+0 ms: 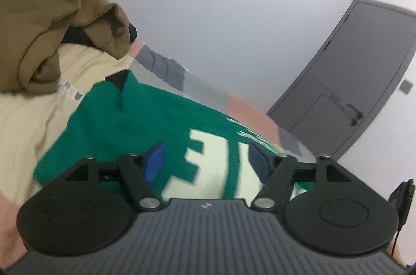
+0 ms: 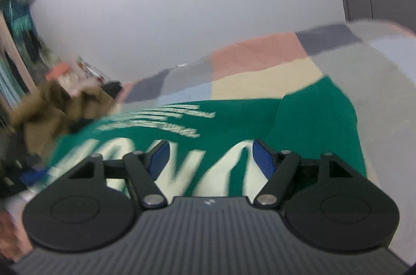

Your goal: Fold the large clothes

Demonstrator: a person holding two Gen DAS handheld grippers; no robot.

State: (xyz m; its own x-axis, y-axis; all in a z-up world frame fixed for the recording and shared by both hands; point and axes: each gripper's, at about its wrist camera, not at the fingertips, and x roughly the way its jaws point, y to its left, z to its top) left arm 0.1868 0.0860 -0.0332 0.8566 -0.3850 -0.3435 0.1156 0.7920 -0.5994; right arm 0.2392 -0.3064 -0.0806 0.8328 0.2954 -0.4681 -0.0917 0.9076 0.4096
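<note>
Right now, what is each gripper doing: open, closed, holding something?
Left gripper: open, nothing between its pads, above the green sweatshirt.
Right gripper: open, holding nothing, over the same sweatshirt.

Green garment (image 1: 135, 119): big cream block letters across front, cut off by frame edge & gripper bodies, motion-blurred; no whole word readable. Right wrist view shows same green garment (image 2: 234, 119) w/ shapes approx. like "N", "A", "V", plus smaller cream text lines above, too blurred. Cream cloth (image 1: 31, 124): small printed letters, illegible.
</note>
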